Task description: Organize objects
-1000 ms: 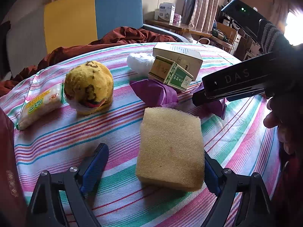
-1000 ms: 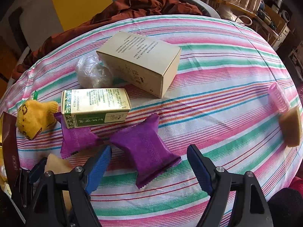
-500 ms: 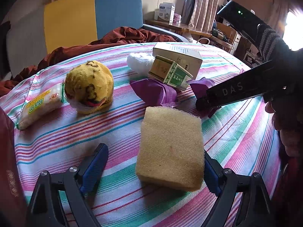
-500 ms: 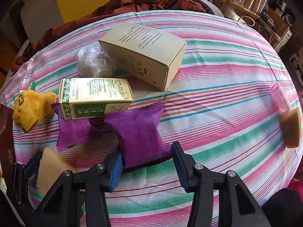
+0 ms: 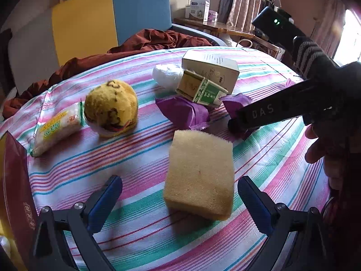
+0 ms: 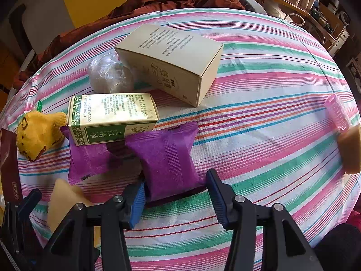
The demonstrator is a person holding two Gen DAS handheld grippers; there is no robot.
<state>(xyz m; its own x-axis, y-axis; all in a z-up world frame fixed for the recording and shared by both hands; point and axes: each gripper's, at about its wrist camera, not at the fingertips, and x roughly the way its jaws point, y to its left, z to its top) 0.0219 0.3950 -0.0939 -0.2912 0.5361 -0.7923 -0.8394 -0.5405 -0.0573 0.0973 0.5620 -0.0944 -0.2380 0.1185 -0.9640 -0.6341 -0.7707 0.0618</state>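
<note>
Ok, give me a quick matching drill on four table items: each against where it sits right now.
Things:
1 tan sponge block
2 purple foil packet
3 green-and-cream carton
4 pink ribbed roller

Places:
A between the right gripper's blue pads
B partly on the other purple packet
C between the left gripper's spread fingers
D far right, by another sponge

Pairs: 1-C, 2-A, 3-B, 4-D

Cut off at the left edge — dark red box (image 5: 15, 180), only one corner showing. Half hidden under the green-and-cream carton (image 6: 112, 117): second purple packet (image 6: 88, 160). Blurred and clipped by the right edge — tan sponge piece (image 6: 350, 151) below the pink roller (image 6: 337, 113). Contents of the crumpled clear bag (image 6: 108, 74) impossible to tell.
</note>
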